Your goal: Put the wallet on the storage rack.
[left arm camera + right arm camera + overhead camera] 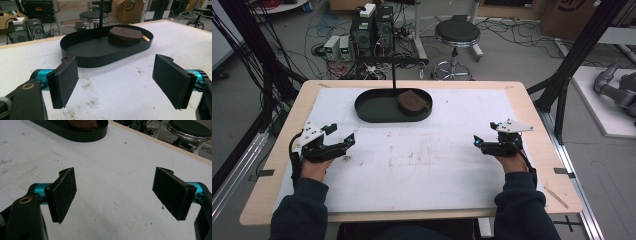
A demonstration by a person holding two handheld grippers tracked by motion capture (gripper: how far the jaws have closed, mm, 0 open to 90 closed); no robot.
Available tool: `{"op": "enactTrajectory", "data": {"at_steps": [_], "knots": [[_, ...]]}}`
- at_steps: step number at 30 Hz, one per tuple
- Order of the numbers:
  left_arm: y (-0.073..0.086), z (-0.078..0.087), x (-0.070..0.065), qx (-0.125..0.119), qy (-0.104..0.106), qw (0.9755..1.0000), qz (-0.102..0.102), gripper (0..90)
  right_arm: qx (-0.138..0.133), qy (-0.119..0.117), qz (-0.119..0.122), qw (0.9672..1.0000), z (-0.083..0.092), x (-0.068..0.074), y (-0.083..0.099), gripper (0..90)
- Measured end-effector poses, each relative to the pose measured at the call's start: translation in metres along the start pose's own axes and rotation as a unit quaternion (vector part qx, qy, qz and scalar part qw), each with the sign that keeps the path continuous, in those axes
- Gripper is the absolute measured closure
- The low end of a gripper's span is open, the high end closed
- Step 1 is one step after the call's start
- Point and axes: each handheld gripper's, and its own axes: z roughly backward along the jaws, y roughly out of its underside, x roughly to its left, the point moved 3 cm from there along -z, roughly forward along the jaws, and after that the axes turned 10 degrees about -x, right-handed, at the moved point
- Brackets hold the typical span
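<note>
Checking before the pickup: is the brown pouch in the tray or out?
In: the brown pouch lies flat inside the black tray, at its right end.

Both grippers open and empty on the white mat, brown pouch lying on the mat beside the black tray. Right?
One thing is off: the brown pouch lies inside the black tray, at one end, not on the white mat beside it. The left gripper view shows it within the tray's rim, as does the high view. The rest holds: left gripper and right gripper are open and empty.
</note>
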Motion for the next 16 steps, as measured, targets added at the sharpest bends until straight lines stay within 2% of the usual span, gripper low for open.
{"op": "enactTrajectory", "data": {"at_steps": [16], "knots": [[0.0027, -0.0030, 0.0033, 0.003, -0.006, 1.0000, 0.003, 20.7, 0.008, 0.003, -0.004, 1.0000, 0.0009, -0.0036, 0.0050, 19.6]]}}
